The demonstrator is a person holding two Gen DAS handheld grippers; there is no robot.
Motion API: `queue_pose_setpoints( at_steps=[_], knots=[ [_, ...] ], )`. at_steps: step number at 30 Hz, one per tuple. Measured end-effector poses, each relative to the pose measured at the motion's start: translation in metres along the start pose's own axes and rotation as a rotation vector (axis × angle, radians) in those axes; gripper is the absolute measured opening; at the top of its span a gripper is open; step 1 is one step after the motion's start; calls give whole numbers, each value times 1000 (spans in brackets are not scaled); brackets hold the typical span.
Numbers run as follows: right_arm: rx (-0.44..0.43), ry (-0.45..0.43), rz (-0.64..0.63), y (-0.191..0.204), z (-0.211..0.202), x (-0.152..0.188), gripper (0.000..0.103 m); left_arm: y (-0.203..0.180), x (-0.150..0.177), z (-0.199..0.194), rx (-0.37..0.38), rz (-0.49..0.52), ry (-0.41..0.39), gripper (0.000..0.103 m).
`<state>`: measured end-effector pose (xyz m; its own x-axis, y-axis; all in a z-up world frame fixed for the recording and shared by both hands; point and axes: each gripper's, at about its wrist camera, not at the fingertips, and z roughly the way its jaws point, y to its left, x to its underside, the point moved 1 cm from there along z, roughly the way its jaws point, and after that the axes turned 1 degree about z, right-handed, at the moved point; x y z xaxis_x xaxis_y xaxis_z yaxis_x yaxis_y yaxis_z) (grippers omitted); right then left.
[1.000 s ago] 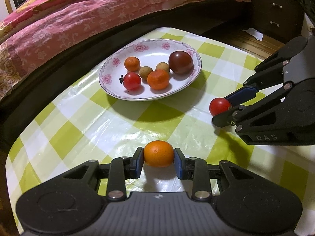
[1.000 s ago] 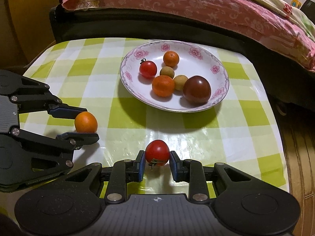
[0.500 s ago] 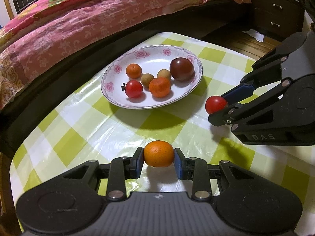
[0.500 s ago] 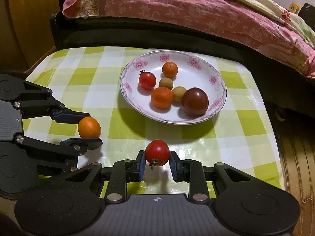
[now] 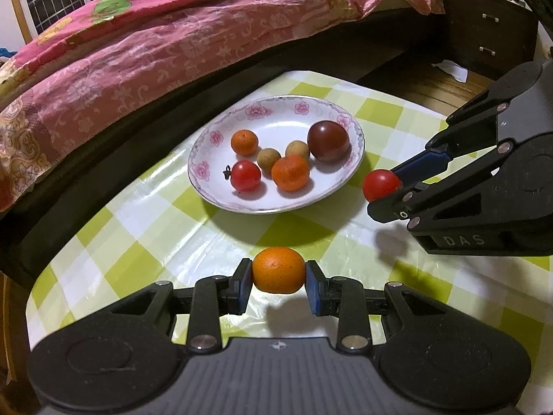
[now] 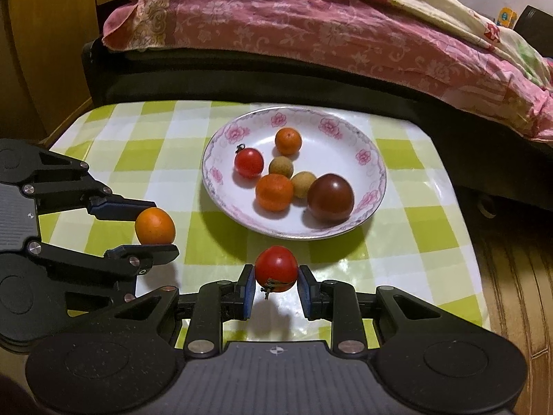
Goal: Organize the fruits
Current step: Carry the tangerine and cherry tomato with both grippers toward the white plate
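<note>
The left gripper (image 5: 278, 275) is clamped on a small orange (image 5: 278, 274), its blue pads pressed against either side of the fruit, which is held clear above the checked tablecloth (image 5: 138, 242) on the near side of the floral plate (image 5: 204, 169). The right gripper (image 6: 275, 274) is likewise closed around a red tomato (image 6: 276, 271), stem end down, also raised off the cloth just short of the plate's near rim. In the right wrist view the left gripper and its orange sit to the left of the plate, well short of its rim; in the left wrist view the right gripper and its tomato sit just beside the plate's right rim, apart from it. The plate holds six fruits: a dark brownish-red tomato (image 6: 330, 197) toward its right side, a larger orange (image 6: 274, 192) near its centre front, two tan round fruits (image 6: 281, 167) touching or nearly touching that orange, a small red tomato with stem (image 6: 249, 163) on the left, and a small orange on the plate (image 6: 288, 141) toward the far side. Beyond the plate, past the table edge, lies a bed with a pink floral quilt (image 6: 311, 31). A dark drawer unit (image 5: 490, 31) stands beyond the plate's far right in the left wrist view.
</note>
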<state>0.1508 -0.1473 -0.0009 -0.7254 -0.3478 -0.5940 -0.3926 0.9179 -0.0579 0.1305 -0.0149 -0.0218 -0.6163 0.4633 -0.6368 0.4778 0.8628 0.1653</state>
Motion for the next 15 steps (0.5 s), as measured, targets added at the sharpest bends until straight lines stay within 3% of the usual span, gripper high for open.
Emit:
queue_pose_setpoints(
  at_steps=[15],
  knots=[
    [17,-46,31,-10,-5,-10,23,-1,-18,0,-14,7,-32,40]
  ],
)
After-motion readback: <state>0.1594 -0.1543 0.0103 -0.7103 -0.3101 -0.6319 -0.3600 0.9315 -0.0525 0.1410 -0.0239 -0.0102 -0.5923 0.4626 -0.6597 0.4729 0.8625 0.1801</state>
